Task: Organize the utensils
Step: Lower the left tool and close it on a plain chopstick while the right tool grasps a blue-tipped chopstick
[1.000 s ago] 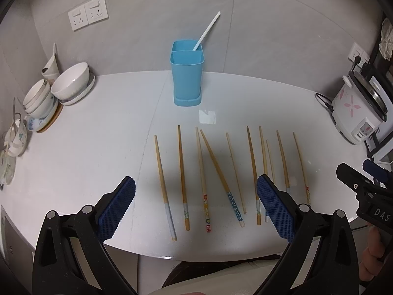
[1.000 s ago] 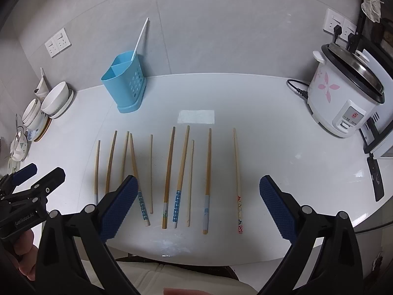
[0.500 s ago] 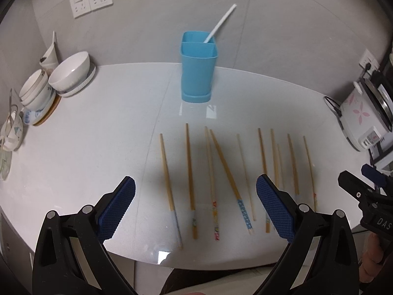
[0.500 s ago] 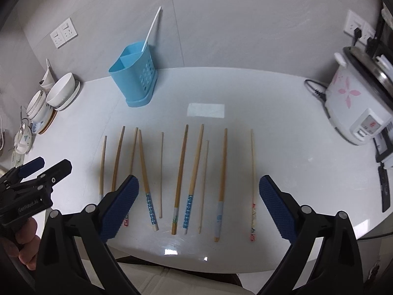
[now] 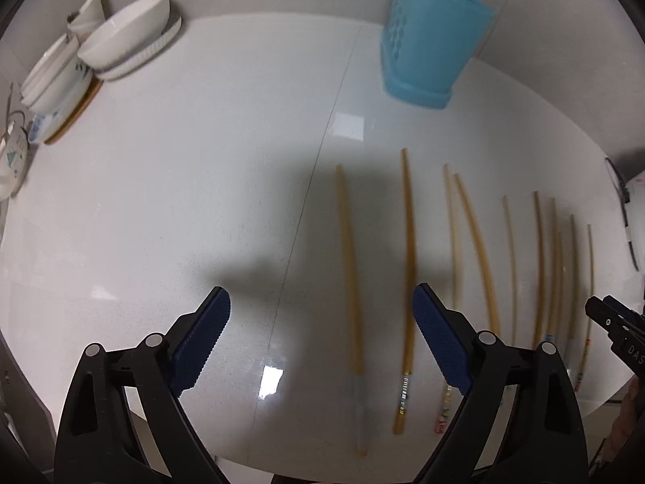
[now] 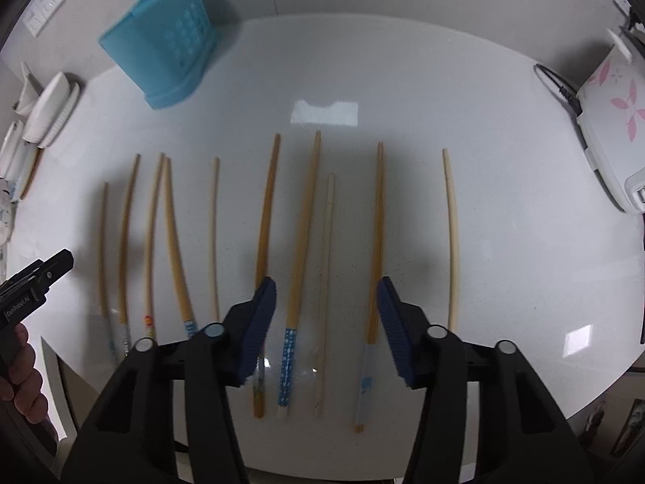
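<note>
Left tool (image 5: 320,322) and right tool (image 6: 326,314): fingers apart, empty, above chopsticks (image 6: 300,234) lying side by side on the white tabletop (image 5: 161,201).

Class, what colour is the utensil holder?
Light blue holder, with a grid of holes on one side; clearest in the right wrist view.

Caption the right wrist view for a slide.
Open right hand-held gripper poised over a row of chopsticks on a white counter, blue holder behind.
</note>
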